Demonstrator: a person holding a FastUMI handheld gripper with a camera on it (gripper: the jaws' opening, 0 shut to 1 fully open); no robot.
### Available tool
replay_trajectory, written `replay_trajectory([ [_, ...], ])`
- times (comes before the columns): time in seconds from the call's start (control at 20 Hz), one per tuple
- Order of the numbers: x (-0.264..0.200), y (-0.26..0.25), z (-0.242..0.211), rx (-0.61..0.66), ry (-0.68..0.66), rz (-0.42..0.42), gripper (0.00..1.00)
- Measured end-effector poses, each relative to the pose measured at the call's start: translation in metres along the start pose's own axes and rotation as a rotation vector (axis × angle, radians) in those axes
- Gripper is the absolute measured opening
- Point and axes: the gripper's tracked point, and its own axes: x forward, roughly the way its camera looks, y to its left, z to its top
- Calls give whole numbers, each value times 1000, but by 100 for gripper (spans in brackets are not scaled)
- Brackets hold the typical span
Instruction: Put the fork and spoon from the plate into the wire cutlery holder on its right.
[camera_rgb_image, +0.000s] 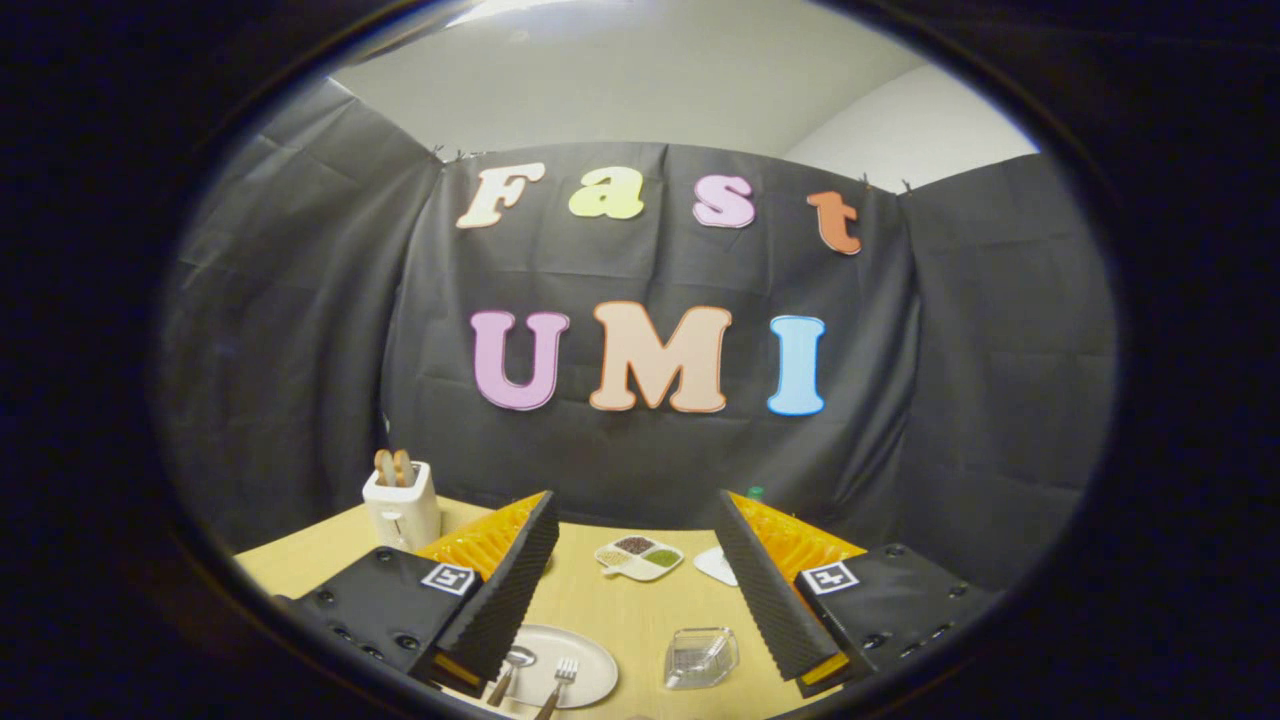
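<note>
Nothing of the task is done yet, as far as you can see. Your claw (640, 590) hangs above the bench (610, 610) with its two fingers spread wide and nothing between them; they hold neither piece of cutlery.

The plate (590, 662) lies on the bench below and just ahead of your fingers, nearer the left one. The spoon (512, 665) rests on the plate's left part, bowl pointing away from you, close under the tip of the left finger. The fork (560, 680) lies just beside it to the right, tines away from you, handle running back toward you. Both are still on the plate, side by side and apart from each other.

The wire cutlery holder (700, 657) stands on the bench to the right of the plate, near it but not touching. It looks empty, though the wires are fine and you cannot be sure of its floor.

Farther off, beyond your fingers, sit a divided dish (640, 556) with small fillings and a toaster (401, 505) with slices in it, off to the left; neither belongs to the job.

So both transfers remain. You likely need to bring the claw down over one handle first, close on it, carry it to the holder, then repeat for the other piece.
</note>
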Motion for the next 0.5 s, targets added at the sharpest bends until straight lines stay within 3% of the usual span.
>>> replay_trajectory([
  [0.5, 11, 30, -74, -18, 235, 101, 100],
])
